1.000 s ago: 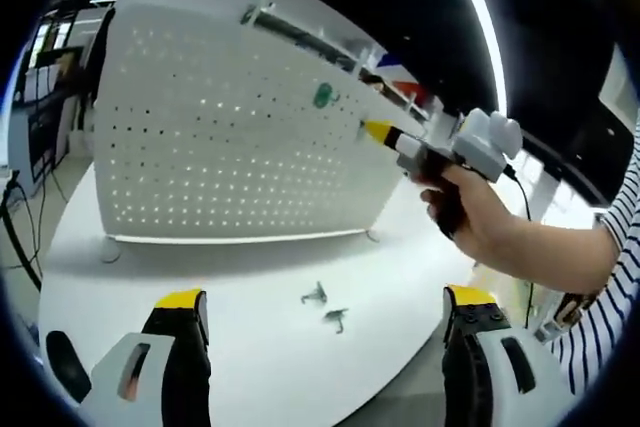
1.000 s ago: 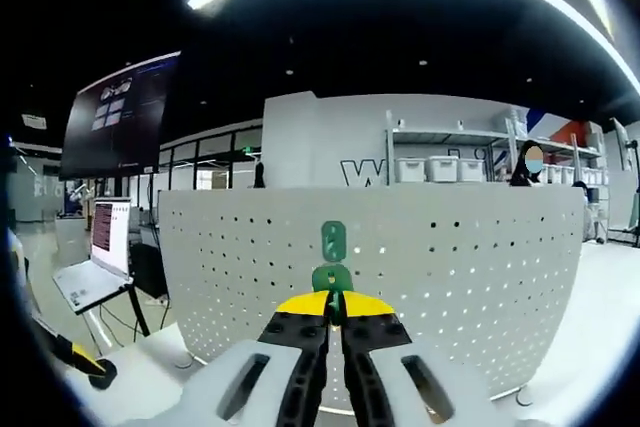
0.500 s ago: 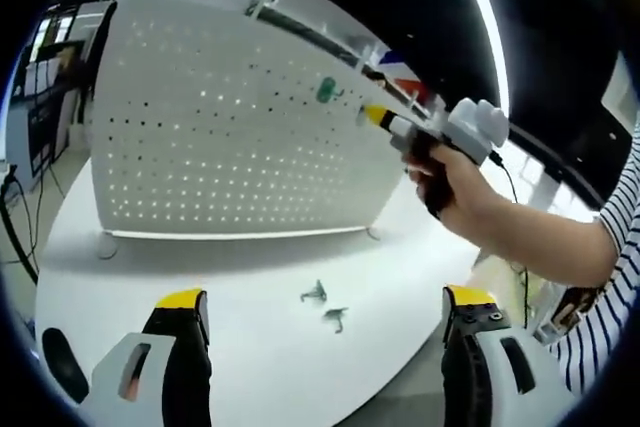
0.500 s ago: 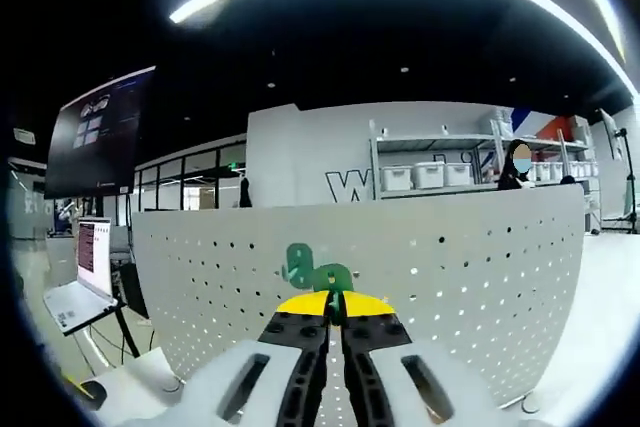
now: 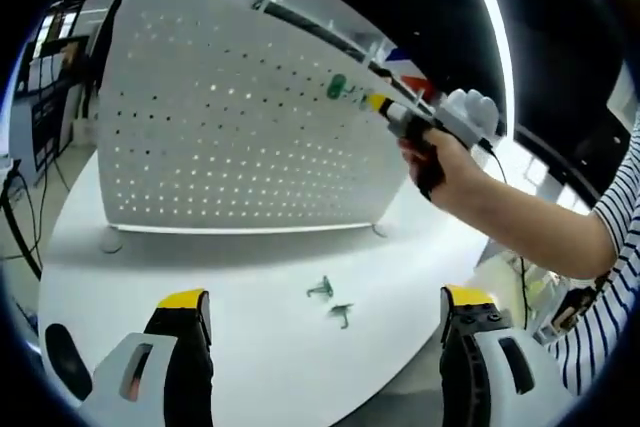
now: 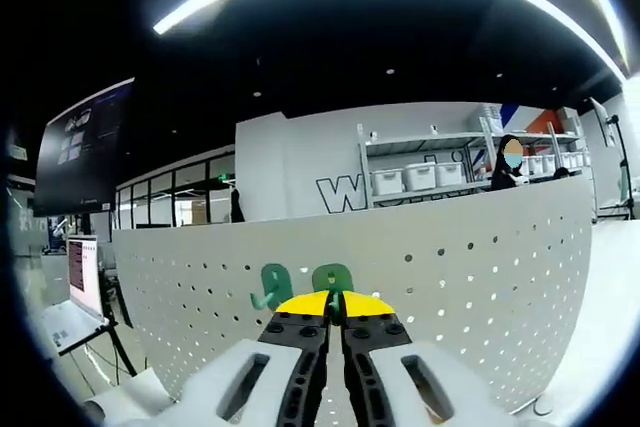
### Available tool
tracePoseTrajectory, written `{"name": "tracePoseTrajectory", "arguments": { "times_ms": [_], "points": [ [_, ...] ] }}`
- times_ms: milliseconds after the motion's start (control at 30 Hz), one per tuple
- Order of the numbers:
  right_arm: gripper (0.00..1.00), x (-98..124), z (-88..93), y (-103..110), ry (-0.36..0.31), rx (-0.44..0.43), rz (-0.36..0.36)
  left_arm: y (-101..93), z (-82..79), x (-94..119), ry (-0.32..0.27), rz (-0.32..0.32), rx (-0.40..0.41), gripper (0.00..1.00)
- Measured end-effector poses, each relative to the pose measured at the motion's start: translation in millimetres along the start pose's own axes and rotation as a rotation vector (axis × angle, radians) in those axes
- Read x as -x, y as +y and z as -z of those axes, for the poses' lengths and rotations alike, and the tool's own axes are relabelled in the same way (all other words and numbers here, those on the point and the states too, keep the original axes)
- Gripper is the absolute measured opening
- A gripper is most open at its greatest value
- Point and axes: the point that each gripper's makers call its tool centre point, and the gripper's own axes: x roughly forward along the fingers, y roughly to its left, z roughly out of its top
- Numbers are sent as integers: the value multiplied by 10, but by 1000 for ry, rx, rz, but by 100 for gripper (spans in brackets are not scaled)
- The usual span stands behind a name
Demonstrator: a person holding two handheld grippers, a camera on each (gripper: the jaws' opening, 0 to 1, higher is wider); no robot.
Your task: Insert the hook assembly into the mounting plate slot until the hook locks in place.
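A white perforated mounting plate (image 5: 230,127) stands upright on the round white table (image 5: 120,287). One green hook (image 5: 337,87) hangs near the plate's upper right. My right gripper (image 5: 378,103), held in a hand, is up against the plate just right of that hook. From its own camera, my right gripper (image 6: 335,299) is shut on a green hook assembly (image 6: 333,277), pressed to the plate (image 6: 480,267) beside the mounted green hook (image 6: 268,285). Two loose hooks (image 5: 320,289) (image 5: 341,313) lie on the table. My left gripper (image 5: 325,297) hovers low over the table's near side, open and holding nothing.
A person's hand and striped sleeve (image 5: 620,237) reach in from the right. Behind the plate are shelves with white bins (image 6: 420,177), a laptop on a stand (image 6: 78,272) at the left and a dark wall screen (image 6: 85,132).
The right gripper has risen and moved along the plate with its hook; the mounted hook now sits just left of the held one. The left gripper has barely moved.
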Motion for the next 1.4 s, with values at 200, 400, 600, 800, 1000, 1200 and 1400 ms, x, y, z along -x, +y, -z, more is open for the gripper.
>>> {"name": "tracePoseTrajectory", "arguments": {
  "times_ms": [200, 400, 600, 800, 1000, 1200, 1400],
  "points": [
    [0, -66, -8, 1, -10, -36, 4, 12, -2, -18, 7, 0, 5, 96],
    [0, -95, -24, -5, -17, -33, 11, 51, -1, -27, 6, -2, 20, 96],
    [0, -87, -20, -8, -19, -30, 19, 56, 22, -36, 12, -1, 30, 96],
    [0, -84, -36, 16, -27, -24, 24, 95, 42, -43, 20, -9, 36, 95],
    [0, -113, -18, 8, -21, -13, 42, 128, 45, -28, 22, -19, 42, 95],
    [0, -119, -21, -1, -31, -17, 56, 151, 48, -19, 22, -23, 46, 95],
    [0, -141, -10, 16, -28, -37, 57, 159, 50, -22, 22, -25, 51, 95]
  ]
}}
